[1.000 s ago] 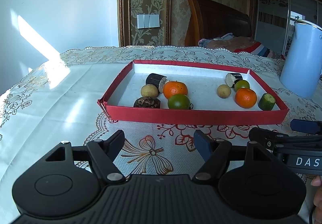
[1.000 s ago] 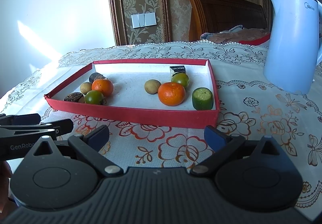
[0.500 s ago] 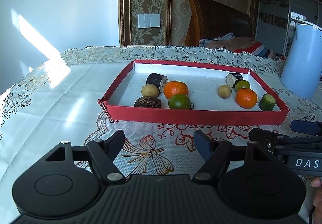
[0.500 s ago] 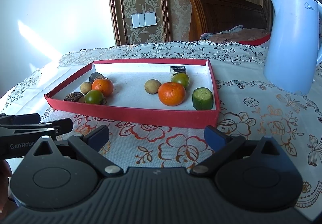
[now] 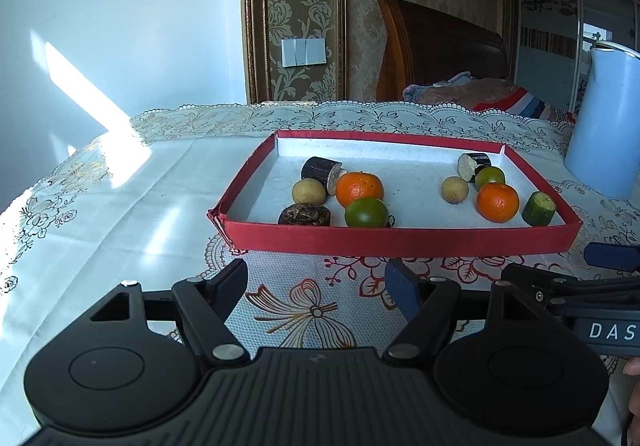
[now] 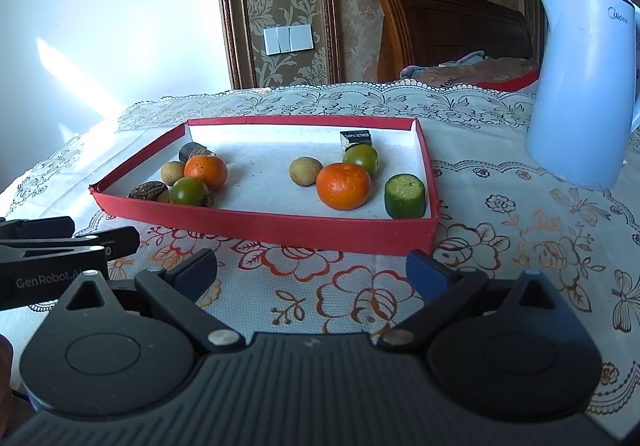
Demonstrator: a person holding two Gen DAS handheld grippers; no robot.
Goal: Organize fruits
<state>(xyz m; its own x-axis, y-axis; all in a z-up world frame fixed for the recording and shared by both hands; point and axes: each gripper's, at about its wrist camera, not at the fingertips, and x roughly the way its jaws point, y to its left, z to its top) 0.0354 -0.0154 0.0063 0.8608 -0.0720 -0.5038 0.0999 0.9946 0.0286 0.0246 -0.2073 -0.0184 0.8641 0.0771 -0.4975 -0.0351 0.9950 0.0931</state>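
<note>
- Left gripper (image 5: 316, 282): jaws spread wide, nothing between them, held low over the cloth-covered counter (image 5: 120, 213) just short of the tray's near wall.
- Red tray (image 5: 392, 240): shallow, white-lined, resting on the counter ahead of both grippers; all the fruit lies inside it in two clusters.
- Left cluster: a dark cut cylinder (image 5: 320, 173) lying on its side at the back, a tan round fruit (image 5: 308, 191) beside it, an orange (image 5: 359, 189) touching the cylinder's cut face, a dark wrinkled piece (image 5: 306, 214) against the near wall, and a green round fruit (image 5: 366, 212) in front of the orange.
- Right cluster: a second tan fruit (image 5: 454, 189), a second dark cut cylinder (image 5: 472, 165) at the back, a smaller green fruit (image 5: 489, 176) beside it, a second orange (image 5: 497, 201), and an upright green cut piece (image 5: 539, 209) near the right wall.
- Right gripper (image 6: 312, 274): jaws likewise spread wide and holding nothing, low over the floral cloth before the tray's near right corner.
- Pale blue kettle (image 6: 584, 85): standing on the counter to the right of the tray, apart from it.
</note>
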